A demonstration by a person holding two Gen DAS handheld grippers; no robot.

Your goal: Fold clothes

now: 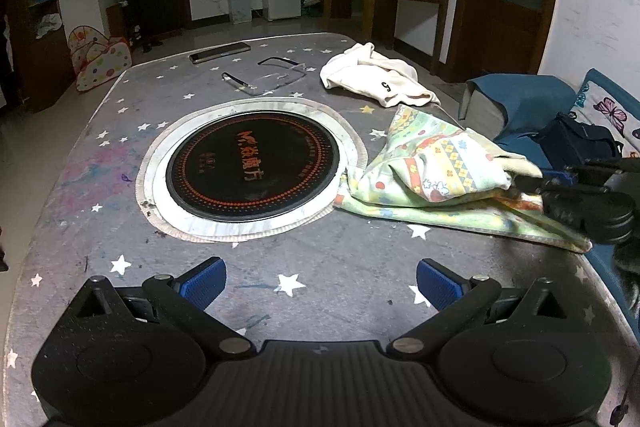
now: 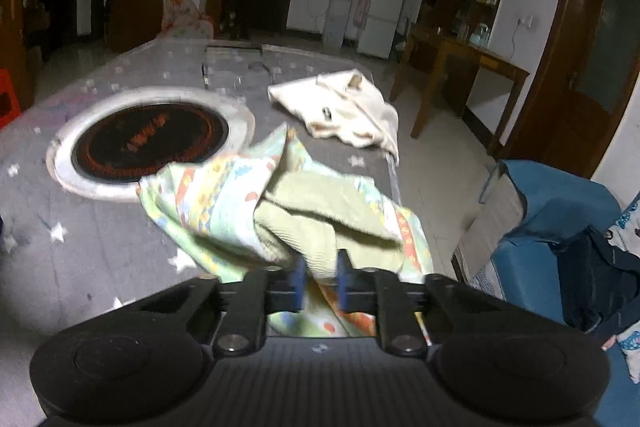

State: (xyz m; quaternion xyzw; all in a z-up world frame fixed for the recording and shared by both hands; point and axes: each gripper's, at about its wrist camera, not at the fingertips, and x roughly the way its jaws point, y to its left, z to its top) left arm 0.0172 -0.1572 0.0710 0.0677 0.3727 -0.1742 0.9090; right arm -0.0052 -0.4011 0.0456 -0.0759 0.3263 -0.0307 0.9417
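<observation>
A light green patterned garment [image 1: 440,179] lies bunched on the right side of the grey star-print table [image 1: 328,287]. My right gripper [image 2: 322,283] is shut on a fold of the garment [image 2: 248,203] and lifts that edge; it also shows in the left wrist view [image 1: 536,185] at the garment's right end. My left gripper [image 1: 320,283] is open and empty, low over the table's near side, left of the garment. A cream garment [image 1: 376,77] lies crumpled at the far right of the table; it also shows in the right wrist view [image 2: 344,107].
A round black induction plate [image 1: 254,169] sits in the table's middle. A phone [image 1: 220,52] and a clear phone case [image 1: 268,77] lie at the far edge. A blue sofa with a dark bag [image 1: 576,143] stands right of the table.
</observation>
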